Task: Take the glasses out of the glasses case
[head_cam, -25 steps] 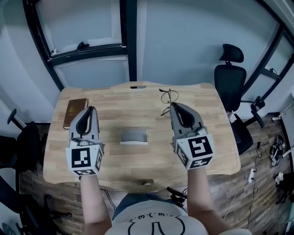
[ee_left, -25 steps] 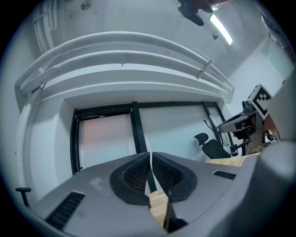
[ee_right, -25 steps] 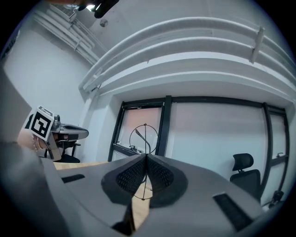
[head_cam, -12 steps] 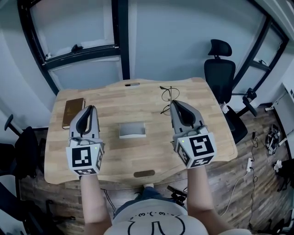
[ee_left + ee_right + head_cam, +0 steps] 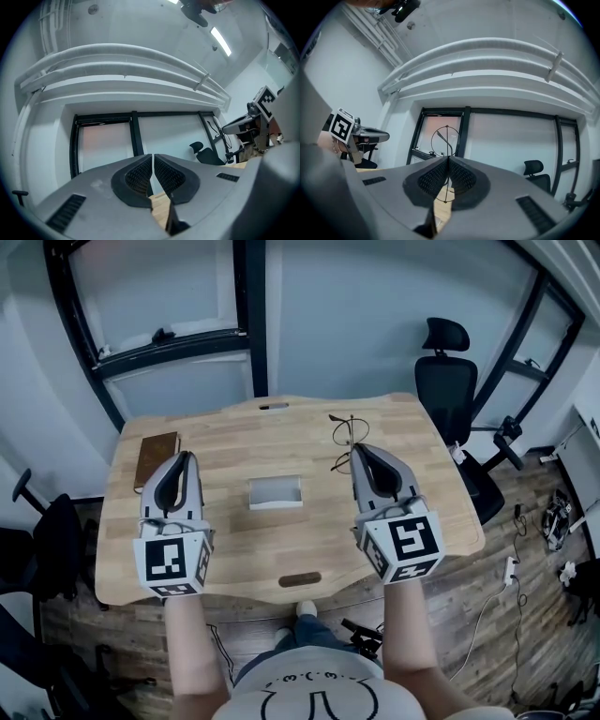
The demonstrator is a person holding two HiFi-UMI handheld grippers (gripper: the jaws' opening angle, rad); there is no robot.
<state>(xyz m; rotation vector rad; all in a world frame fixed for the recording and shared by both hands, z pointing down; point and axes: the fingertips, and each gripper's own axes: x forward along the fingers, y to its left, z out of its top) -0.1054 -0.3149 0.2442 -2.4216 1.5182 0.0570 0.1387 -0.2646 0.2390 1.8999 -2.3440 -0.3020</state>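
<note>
Thin wire-framed glasses [image 5: 349, 432] hang over the table's back right part, and my right gripper [image 5: 359, 449] is shut on them. In the right gripper view a round lens [image 5: 446, 140] stands just past the closed jaws of the right gripper [image 5: 448, 158], with the frame wire pinched between them. A small grey rectangular case [image 5: 275, 492] lies open at the middle of the wooden table [image 5: 281, 437]. My left gripper [image 5: 185, 458] is held above the table's left side, left of the case. The left gripper [image 5: 153, 157] is shut with nothing between its jaws.
A flat brown rectangular thing [image 5: 156, 448] lies at the table's back left. A black office chair [image 5: 448, 381] stands beyond the right end of the table. Dark window frames [image 5: 253, 315] run behind the table. A shoe [image 5: 305, 608] shows below the front edge.
Both grippers keep the same pose and the right one still holds the glasses. The head view has shifted, so the table sits a little further from me.
</note>
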